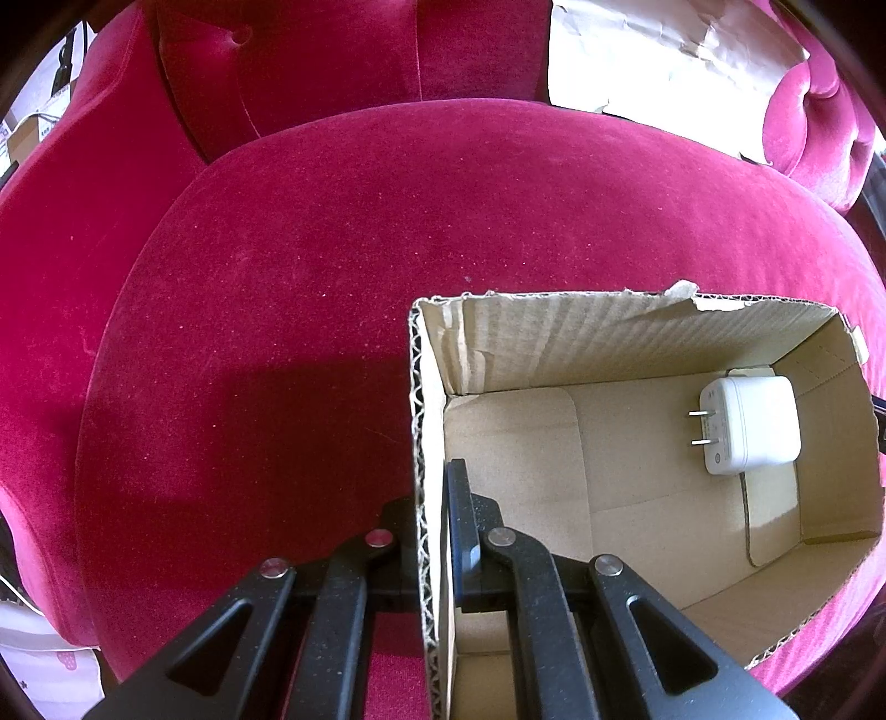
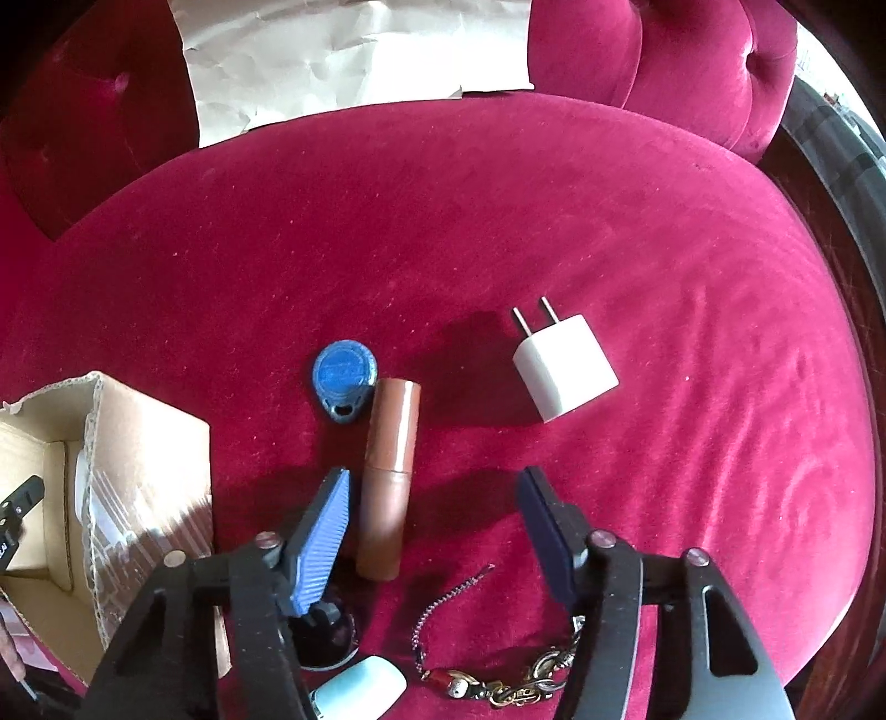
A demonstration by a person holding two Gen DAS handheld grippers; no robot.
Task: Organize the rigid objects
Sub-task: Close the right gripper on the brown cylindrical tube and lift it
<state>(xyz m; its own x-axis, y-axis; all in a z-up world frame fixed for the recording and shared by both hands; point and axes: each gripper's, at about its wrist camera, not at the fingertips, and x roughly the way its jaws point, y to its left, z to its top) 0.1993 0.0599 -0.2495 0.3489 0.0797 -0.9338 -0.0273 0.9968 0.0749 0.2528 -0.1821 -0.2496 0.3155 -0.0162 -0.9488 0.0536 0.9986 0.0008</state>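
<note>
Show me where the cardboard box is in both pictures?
Left wrist view: the cardboard box fills the lower right, open, with a white charger lying inside.
Right wrist view: the cardboard box sits at the lower left edge, only partly in the picture.
Shared landmark: the crumpled paper on the red sofa's back.

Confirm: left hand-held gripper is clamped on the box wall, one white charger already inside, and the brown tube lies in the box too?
Not quite. The left hand-held gripper is clamped on the cardboard box wall, and a white charger lies inside, per the left wrist view. But the brown tube lies outside on the red cushion, as the right wrist view shows.
</note>
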